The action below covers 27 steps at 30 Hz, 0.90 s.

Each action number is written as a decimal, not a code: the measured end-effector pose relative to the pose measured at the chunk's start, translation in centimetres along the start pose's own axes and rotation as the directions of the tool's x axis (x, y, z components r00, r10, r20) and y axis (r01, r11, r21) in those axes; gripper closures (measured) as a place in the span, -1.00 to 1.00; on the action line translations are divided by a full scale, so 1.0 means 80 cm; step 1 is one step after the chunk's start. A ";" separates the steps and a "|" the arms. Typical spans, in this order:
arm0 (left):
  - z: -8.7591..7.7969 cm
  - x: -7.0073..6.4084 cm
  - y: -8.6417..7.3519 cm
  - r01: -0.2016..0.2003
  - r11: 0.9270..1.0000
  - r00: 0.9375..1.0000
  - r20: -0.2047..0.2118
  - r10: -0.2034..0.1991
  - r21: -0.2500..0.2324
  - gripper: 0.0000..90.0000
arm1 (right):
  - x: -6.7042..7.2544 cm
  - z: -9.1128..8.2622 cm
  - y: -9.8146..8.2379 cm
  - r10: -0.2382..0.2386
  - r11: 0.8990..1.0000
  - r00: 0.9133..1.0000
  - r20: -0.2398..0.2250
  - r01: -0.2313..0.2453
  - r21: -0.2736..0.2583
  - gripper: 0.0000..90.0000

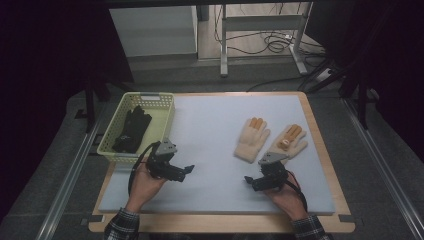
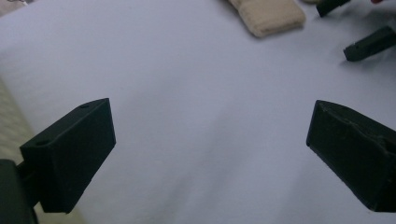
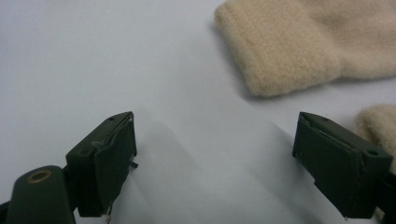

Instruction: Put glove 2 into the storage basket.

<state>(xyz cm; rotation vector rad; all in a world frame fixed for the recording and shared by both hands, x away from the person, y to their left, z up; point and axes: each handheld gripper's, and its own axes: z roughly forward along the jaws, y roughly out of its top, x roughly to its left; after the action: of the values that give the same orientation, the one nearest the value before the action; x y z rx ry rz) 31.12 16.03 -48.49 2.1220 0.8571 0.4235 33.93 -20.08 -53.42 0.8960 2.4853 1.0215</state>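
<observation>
Two cream knit gloves with orange fingertips lie palm-down on the pale mat [image 1: 210, 125], one [image 1: 251, 140] left of the other [image 1: 291, 141]. My right gripper [image 1: 250, 182] hovers open just in front of them; in its own view [image 3: 215, 163] the nearer glove's cuff [image 3: 299, 46] lies ahead between the jaws, and the second glove [image 3: 378, 123] peeks in beside the right jaw. My left gripper [image 1: 188, 170] is open near the mat's front left, holding nothing. Its own view [image 2: 210, 149] looks across bare mat toward a cuff [image 2: 271, 16].
A pale green slotted basket [image 1: 165, 117] stands at the mat's left edge with black gloves [image 1: 131, 131] inside. The mat rests on a wooden board [image 1: 322, 150]. In the left gripper view the other gripper's jaw tips [image 2: 371, 44] show at the top right.
</observation>
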 end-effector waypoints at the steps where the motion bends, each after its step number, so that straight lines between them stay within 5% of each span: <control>1: 0.005 -0.004 -0.004 0.001 1.000 1.000 0.010 -0.001 0.002 -0.97 | 0.000 0.000 0.000 0.001 1.000 1.000 0.000 -0.001 0.000 -0.71; 8: 0.034 -0.016 -0.031 0.009 0.999 0.999 0.031 -0.010 0.048 -0.97 | 0.000 0.000 0.000 0.001 1.000 1.000 -0.001 -0.001 0.000 -0.71; 16: 0.054 -0.013 -0.057 0.025 0.992 1.000 -0.011 -0.024 0.126 -0.97 | 0.000 0.000 0.000 0.000 1.000 1.000 0.000 0.000 0.000 -0.71; 19: 0.054 -0.006 -0.060 0.069 0.991 0.997 0.018 -0.072 0.119 -0.97 | 0.000 0.000 0.000 0.000 1.000 1.000 0.001 0.000 0.000 -0.71; 27: 0.055 -0.008 -0.060 0.057 0.991 0.998 0.010 -0.059 0.120 -0.99 | 0.000 -0.001 0.000 0.002 1.000 1.000 0.001 -0.002 -0.002 -0.70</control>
<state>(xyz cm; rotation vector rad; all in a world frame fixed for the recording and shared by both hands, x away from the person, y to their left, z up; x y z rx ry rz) 30.97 15.34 -55.00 2.2005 0.9552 0.3352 33.87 -20.09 -53.36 0.8989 2.4825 1.0231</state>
